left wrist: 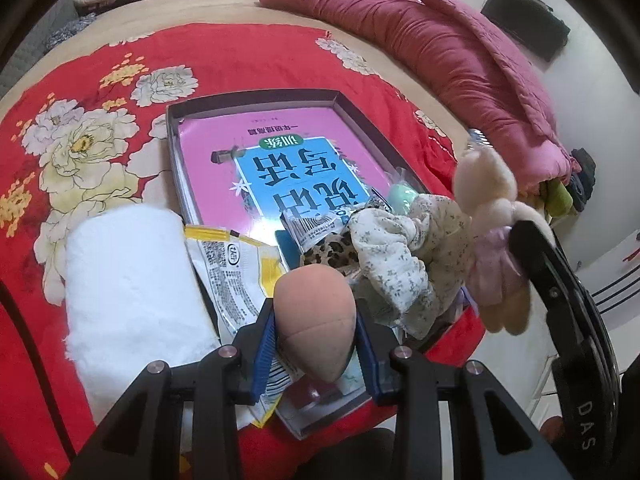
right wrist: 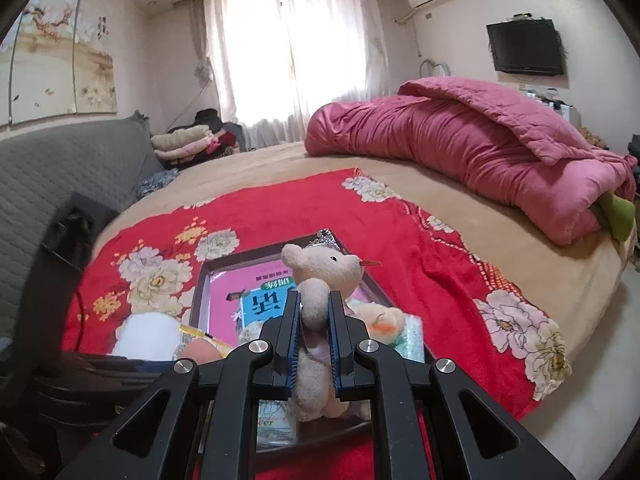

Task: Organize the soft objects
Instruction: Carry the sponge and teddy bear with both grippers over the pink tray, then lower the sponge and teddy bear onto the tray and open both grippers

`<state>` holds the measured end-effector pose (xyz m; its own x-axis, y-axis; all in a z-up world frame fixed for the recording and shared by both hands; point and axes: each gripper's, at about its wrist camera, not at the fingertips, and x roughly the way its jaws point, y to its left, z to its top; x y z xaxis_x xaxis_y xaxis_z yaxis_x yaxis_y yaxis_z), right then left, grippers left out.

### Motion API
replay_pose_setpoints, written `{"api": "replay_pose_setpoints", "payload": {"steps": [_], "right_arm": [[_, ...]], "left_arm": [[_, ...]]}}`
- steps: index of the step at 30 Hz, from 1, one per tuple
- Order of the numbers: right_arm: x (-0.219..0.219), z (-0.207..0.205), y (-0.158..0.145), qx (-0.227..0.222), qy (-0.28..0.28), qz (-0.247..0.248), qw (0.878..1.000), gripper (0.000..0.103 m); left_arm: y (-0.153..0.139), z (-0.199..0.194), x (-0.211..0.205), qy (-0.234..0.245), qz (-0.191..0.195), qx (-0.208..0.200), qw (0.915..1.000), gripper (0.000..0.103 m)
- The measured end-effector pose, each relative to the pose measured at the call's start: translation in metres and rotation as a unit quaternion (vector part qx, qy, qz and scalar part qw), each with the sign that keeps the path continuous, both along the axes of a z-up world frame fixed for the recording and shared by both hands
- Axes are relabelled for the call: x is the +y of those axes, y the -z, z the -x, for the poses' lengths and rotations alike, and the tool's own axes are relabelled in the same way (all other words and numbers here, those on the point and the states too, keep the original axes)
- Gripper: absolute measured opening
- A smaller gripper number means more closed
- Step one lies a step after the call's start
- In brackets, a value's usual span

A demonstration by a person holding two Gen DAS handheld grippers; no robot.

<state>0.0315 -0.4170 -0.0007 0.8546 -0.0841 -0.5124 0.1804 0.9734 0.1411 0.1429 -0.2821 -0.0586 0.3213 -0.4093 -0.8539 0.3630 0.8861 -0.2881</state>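
Observation:
My left gripper point(left wrist: 316, 320) is shut on a peach makeup sponge point(left wrist: 316, 320), held over the near end of a dark shallow box point(left wrist: 176, 152). My right gripper point(right wrist: 314, 312) is shut on a beige plush toy point(right wrist: 320, 276) with a small crown, held above the same box point(right wrist: 200, 292). The plush toy also shows in the left wrist view point(left wrist: 484, 184), at the right. A floral fabric scrunchie point(left wrist: 404, 256) and a leopard-print one point(left wrist: 336, 252) lie in the box on a pink and blue book point(left wrist: 280, 168). A white rolled towel point(left wrist: 128, 280) lies left of the box.
The box sits on a red floral blanket point(right wrist: 420, 240) spread over a tan bed. A yellow and white packet point(left wrist: 236, 272) lies by the towel. A rolled pink quilt point(right wrist: 480, 152) lies at the far right. Folded clothes point(right wrist: 184, 144) sit at the back. A grey headboard point(right wrist: 60, 168) is on the left.

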Motion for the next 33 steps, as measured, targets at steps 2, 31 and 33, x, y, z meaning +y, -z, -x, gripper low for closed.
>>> {"api": "replay_pose_setpoints", "payload": {"steps": [2, 31, 33], "right_arm": [[0.002, -0.003, 0.003, 0.006, -0.005, 0.001, 1.0, 0.013], [-0.022, -0.033, 0.054, 0.046, -0.055, -0.138, 0.988, 0.049], [-0.024, -0.03, 0.054, 0.041, -0.055, -0.154, 0.986, 0.05]], "left_arm": [[0.001, 0.001, -0.004, 0.008, -0.011, -0.004, 0.9999, 0.037], [0.003, 0.004, -0.011, 0.027, -0.029, -0.009, 0.9992, 0.038], [0.004, 0.005, -0.011, 0.027, -0.029, -0.008, 0.9992, 0.038]]}}
